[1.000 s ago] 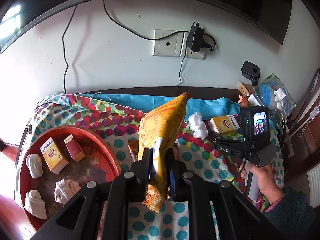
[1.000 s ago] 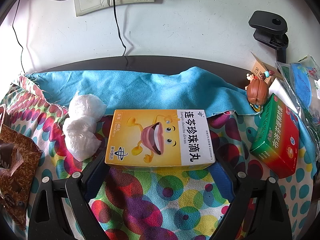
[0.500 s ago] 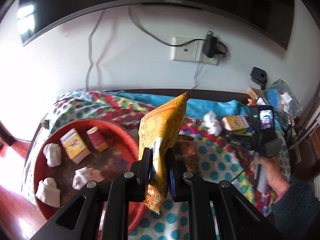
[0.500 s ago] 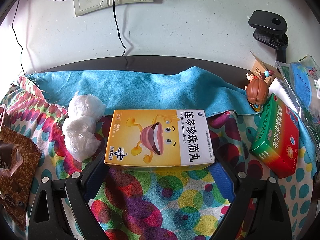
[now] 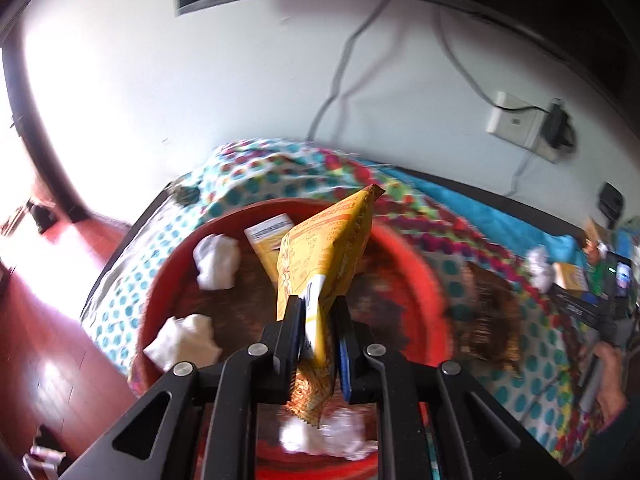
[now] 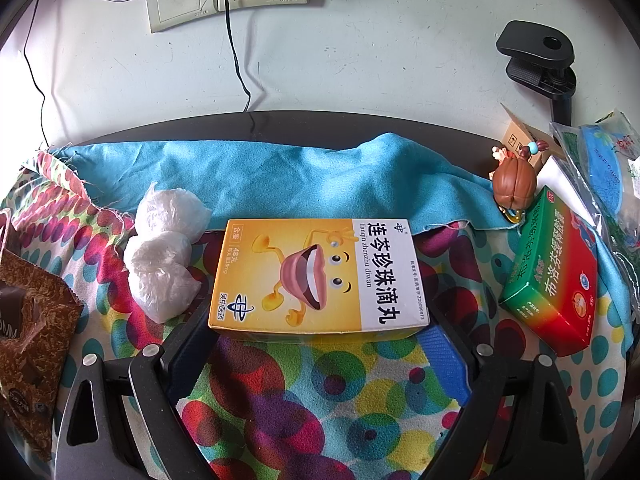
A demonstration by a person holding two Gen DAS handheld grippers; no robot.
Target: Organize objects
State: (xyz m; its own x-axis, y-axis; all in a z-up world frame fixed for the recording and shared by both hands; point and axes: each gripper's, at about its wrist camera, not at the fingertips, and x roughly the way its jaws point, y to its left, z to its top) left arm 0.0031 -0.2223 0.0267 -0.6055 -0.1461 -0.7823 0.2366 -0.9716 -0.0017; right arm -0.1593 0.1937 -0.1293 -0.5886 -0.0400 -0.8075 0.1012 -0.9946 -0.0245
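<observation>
In the left wrist view, the left claw (image 5: 318, 332) is seen clamped on a yellow snack packet (image 5: 326, 256), which is held upright between its pads above a red tray (image 5: 420, 280). Beyond and left of the claw, a small yellow box (image 5: 266, 236) and crumpled white wads (image 5: 216, 260) are seen lying in the tray (another wad lies just below the packet's lower end). Far to the right, the right claw's handle (image 5: 600, 312) is held by a hand (image 5: 608, 376) over the dotted cloth (image 5: 540, 344) on the worktop.

In the right wrist view, the right claw (image 6: 320, 344) is spread wide, its pads flanking an orange-and-white medicine box (image 6: 320, 276) lying flat on the cloth; contact with the box cannot be told. Left of the claw, two plastic-wrapped white balls (image 6: 160, 256) and a brown wrapper (image 6: 28, 328) are seen; to the right, a green-and-red box (image 6: 556, 280).
</observation>
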